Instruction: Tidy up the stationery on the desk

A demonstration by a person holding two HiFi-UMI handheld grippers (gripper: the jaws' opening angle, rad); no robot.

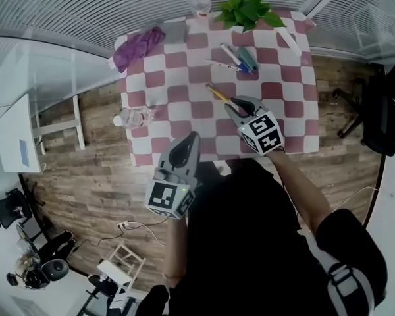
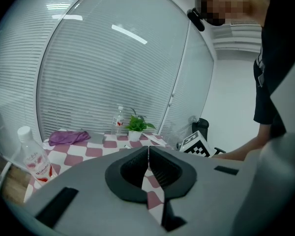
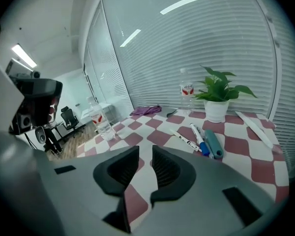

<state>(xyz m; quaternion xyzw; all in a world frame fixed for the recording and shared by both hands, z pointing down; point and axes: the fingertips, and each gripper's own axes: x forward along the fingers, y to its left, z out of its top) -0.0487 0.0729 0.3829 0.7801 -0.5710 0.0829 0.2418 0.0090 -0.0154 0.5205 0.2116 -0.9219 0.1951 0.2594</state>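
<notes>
The table (image 1: 178, 84), under a red-and-white check cloth, carries its stationery scattered, so the tidying looks barely begun. Nothing is gathered into one place, and no box or holder for it is clearly in view. A potted plant (image 1: 247, 6) and a purple cloth (image 1: 139, 46) sit along the far edge. One bottle (image 1: 199, 4) stands beside the plant and another (image 1: 135, 117) at the left edge.

The right gripper (image 3: 145, 151) hangs low over the near middle of the table. Its jaws stand partly apart, with only cloth showing between them. The left gripper (image 2: 148, 150) hovers at the near edge, its jaws together and empty.

Of the stationery, a long white strip (image 1: 288, 39) lies near the far right corner. Three markers (image 1: 240, 58), white, blue and teal, lie side by side in the far middle, with a thin pen (image 1: 218, 64) just beside them. A yellow pencil (image 1: 217, 95) lies apart from those, just in front of the right gripper, and is probably the first piece to lift. All of it is still to be picked up.
</notes>
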